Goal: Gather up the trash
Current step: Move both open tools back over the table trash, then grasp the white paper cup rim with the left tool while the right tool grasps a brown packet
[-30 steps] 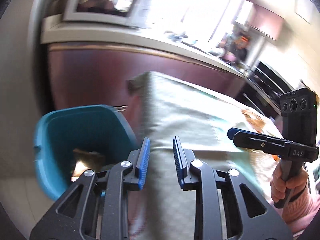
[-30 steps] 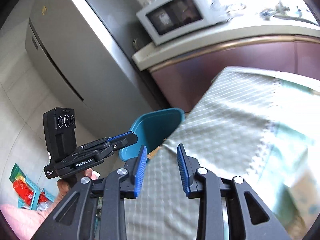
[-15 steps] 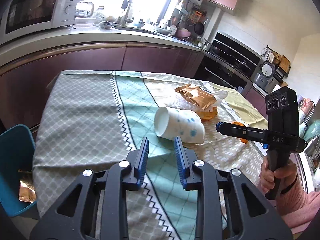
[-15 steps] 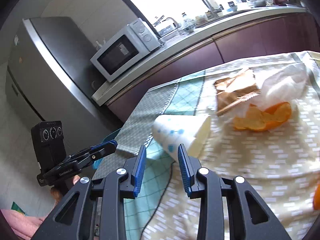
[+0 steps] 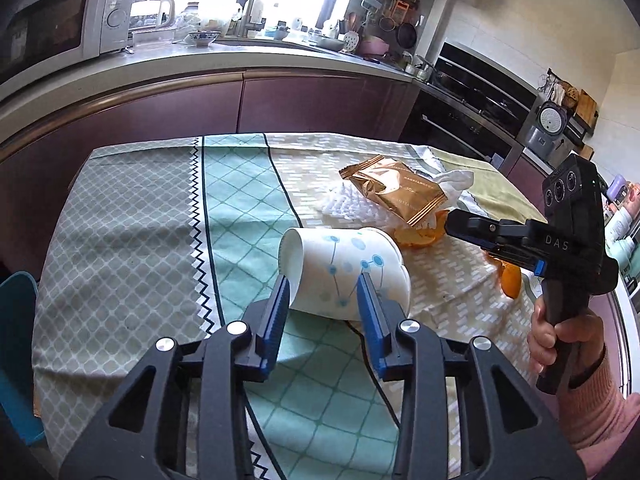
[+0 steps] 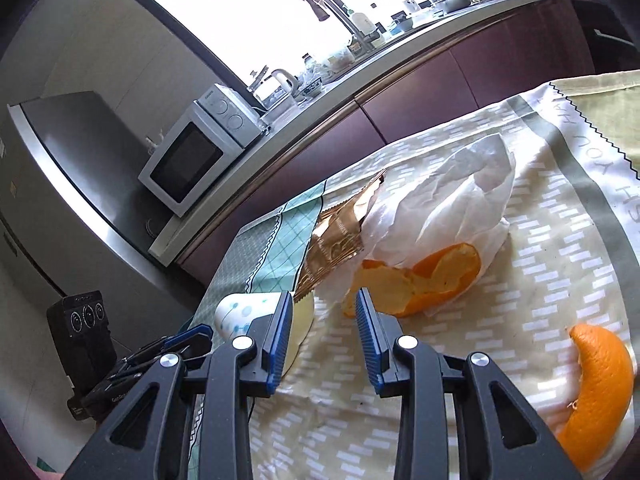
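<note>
A white paper cup (image 5: 344, 272) with blue dots lies on its side on the tablecloth. My left gripper (image 5: 323, 292) is right in front of it, jaws opening, and the cup shows between the fingertips without being pressed. Behind it lie a gold snack wrapper (image 5: 396, 192), a white tissue (image 5: 348, 204) and orange peel (image 5: 420, 236). My right gripper (image 6: 323, 304) is open with only cloth between its pads, just short of the big orange peel (image 6: 420, 284). A second peel (image 6: 596, 392) lies at the right. In the left wrist view the right gripper (image 5: 454, 220) hovers by the peel.
A blue bin (image 5: 16, 352) stands off the table's left end. The patterned tablecloth (image 5: 132, 216) covers the table. Behind it runs a kitchen counter (image 5: 240, 56) with a microwave (image 6: 192, 156), and a fridge (image 6: 60, 184) stands at the left. A hand (image 5: 560, 336) holds the right gripper.
Both views have swung from the blue bin at the table's end onto the trash on the table. The left jaws have widened and closed in on the cup; the right gripper neared the peel.
</note>
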The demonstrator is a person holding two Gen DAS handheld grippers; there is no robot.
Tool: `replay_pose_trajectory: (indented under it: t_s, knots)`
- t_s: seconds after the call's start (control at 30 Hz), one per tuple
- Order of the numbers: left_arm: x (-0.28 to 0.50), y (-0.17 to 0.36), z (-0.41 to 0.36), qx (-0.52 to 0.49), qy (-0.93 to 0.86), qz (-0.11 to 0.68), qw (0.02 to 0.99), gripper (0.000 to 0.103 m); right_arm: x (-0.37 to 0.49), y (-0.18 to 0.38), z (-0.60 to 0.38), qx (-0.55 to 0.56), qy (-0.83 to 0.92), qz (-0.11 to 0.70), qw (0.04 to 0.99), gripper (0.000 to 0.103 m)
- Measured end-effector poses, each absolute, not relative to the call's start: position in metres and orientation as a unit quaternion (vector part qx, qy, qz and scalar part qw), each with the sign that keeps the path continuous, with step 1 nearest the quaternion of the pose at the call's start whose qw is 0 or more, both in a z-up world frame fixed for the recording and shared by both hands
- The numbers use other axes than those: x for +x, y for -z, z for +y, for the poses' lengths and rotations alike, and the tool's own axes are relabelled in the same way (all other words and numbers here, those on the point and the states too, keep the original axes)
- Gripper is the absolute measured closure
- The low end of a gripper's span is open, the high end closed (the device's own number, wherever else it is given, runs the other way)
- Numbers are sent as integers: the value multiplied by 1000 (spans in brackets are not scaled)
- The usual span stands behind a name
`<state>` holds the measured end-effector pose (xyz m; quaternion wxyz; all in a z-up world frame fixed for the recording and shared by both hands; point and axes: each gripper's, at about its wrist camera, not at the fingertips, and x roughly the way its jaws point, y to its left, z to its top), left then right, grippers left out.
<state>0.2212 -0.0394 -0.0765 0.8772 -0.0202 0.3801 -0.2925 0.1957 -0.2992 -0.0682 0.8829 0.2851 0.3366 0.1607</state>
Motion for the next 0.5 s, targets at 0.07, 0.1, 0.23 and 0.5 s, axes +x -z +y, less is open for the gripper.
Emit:
replay_pose_trajectory:
  t_s: [0.07,0.1,0.23,0.5]
  knots:
    - [224,77,-41,-18,290,382,877,68,203,69,-301,287,-155,336,884,71]
    - [225,77,-42,-16,289,383,877,68,206,70,-303,290,-155,336,883,71]
    - [231,78,-47,-17,293,388,874,68,215,69,-303,293,-153,331,884,71]
    - [242,86,-51,-34,305,403,862,70,230,70,-303,304,-146,331,881,80]
